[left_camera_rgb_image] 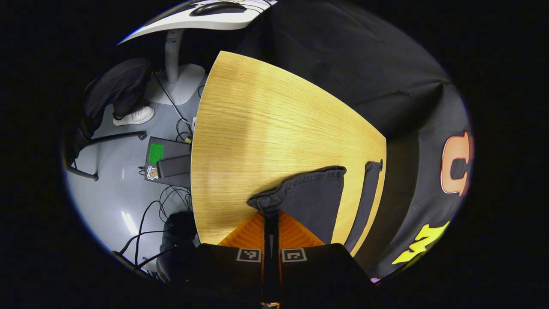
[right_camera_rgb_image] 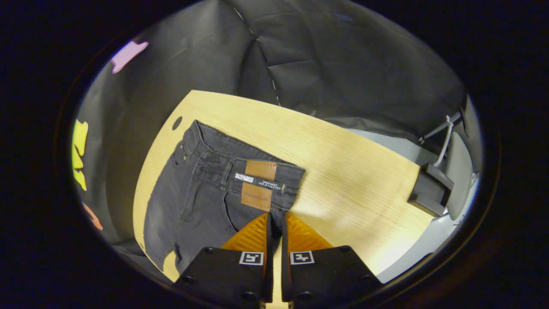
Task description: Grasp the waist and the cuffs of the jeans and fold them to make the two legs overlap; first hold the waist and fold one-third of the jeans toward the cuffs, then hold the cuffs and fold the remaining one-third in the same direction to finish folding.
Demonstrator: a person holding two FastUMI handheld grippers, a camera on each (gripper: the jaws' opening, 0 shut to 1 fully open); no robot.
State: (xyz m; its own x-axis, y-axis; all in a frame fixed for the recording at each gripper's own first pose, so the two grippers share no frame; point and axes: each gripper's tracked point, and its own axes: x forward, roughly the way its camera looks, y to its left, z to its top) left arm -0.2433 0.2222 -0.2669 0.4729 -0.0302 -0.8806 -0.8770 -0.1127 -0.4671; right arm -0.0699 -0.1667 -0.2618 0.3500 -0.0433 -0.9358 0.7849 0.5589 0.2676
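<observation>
Dark grey jeans lie on a light wooden table (left_camera_rgb_image: 266,120). In the left gripper view, the cuff end (left_camera_rgb_image: 309,193) rises in a peak where my left gripper (left_camera_rgb_image: 270,214) is shut on its edge; a second cuff strip (left_camera_rgb_image: 369,193) lies by the table's right edge. In the right gripper view, the waist (right_camera_rgb_image: 223,171) with a brown leather patch (right_camera_rgb_image: 257,185) lies flat on the table (right_camera_rgb_image: 343,171). My right gripper (right_camera_rgb_image: 274,218) is shut on the waistband's near edge just below the patch.
Left of the table, the grey floor holds cables, a dark box with a green sticker (left_camera_rgb_image: 165,156), a chair leg and a person's white shoe (left_camera_rgb_image: 135,116). A dark bracket (right_camera_rgb_image: 429,191) sits at the table's far right end. Black cloth walls the booth.
</observation>
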